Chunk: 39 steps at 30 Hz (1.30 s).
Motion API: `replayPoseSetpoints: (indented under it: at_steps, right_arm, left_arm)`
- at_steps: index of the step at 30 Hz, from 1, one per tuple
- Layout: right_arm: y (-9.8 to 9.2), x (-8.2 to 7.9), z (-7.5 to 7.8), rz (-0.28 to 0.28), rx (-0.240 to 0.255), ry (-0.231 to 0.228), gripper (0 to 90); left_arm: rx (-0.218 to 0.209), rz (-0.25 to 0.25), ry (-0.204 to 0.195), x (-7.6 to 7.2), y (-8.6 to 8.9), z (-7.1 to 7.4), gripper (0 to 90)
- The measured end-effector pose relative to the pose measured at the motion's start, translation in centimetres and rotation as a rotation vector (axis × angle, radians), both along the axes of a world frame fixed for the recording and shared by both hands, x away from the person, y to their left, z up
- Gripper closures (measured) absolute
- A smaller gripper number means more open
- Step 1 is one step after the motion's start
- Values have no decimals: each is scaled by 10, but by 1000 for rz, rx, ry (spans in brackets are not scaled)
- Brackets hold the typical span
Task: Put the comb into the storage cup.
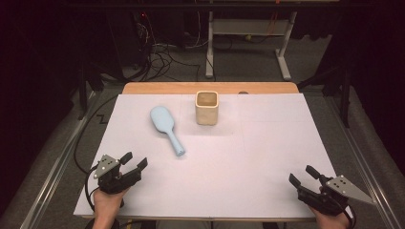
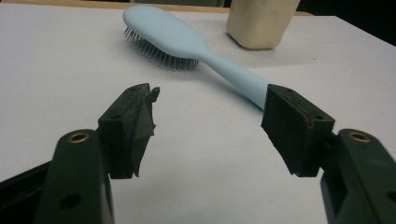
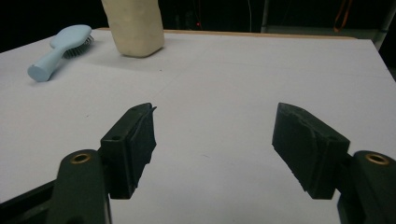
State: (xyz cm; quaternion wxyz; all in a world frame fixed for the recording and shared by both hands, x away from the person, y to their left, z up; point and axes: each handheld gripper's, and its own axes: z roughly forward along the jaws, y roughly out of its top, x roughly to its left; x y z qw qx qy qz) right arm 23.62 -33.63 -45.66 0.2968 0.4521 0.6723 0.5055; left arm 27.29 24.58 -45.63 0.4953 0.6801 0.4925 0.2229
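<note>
A light blue hairbrush (image 1: 166, 128) lies bristles down on the white table cover (image 1: 248, 157), handle toward the near side. Behind it to the right stands a cream square cup (image 1: 207, 108), upright and seemingly empty. My left gripper (image 1: 134, 161) rests near the front left corner, open, nothing between its jaws. In the left gripper view the hairbrush (image 2: 187, 44) lies just ahead, its handle end beside the right pad, and the cup (image 2: 261, 21) stands beyond. My right gripper (image 1: 302, 176) sits open at the front right, far from both. The right gripper view has the hairbrush (image 3: 60, 49) and cup (image 3: 134, 25) far left.
A wooden table edge (image 1: 210, 88) shows behind the white cover. Beyond it, on the floor, are cables (image 1: 162, 57) and a white desk frame (image 1: 248, 43). Metal rails (image 1: 52, 167) run along both sides of the table.
</note>
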Motion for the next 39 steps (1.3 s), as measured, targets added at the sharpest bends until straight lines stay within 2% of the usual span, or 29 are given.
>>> replayPoseSetpoints:
  at_steps: [5,6,13,17,21,27,32,35,39]
  right_arm:
    - [-1,0,0,1,2,3,301]
    - [-1,0,0,1,2,4,300]
    - [-1,0,0,5,6,-2,302]
    - [-1,0,0,6,8,-1,302]
    - [-1,0,0,8,12,2,301]
    - [-1,0,0,11,12,2,301]
    - [-1,0,0,11,11,1,301]
    - [-1,0,0,11,10,2,300]
    - [-1,0,0,10,11,1,301]
  left_arm:
    - [-9,-7,8,3,-2,1,360]
    - [-18,-10,23,4,-4,2,368]
    - [-9,-11,17,9,-8,4,363]
    - [9,-28,7,12,-15,7,363]
    - [-1,-35,11,17,-19,7,364]
    - [20,-50,4,22,-29,11,365]
    - [29,-62,12,25,-33,11,346]
    - [58,-72,16,27,-38,12,334]
    - [62,-78,30,31,-42,14,335]
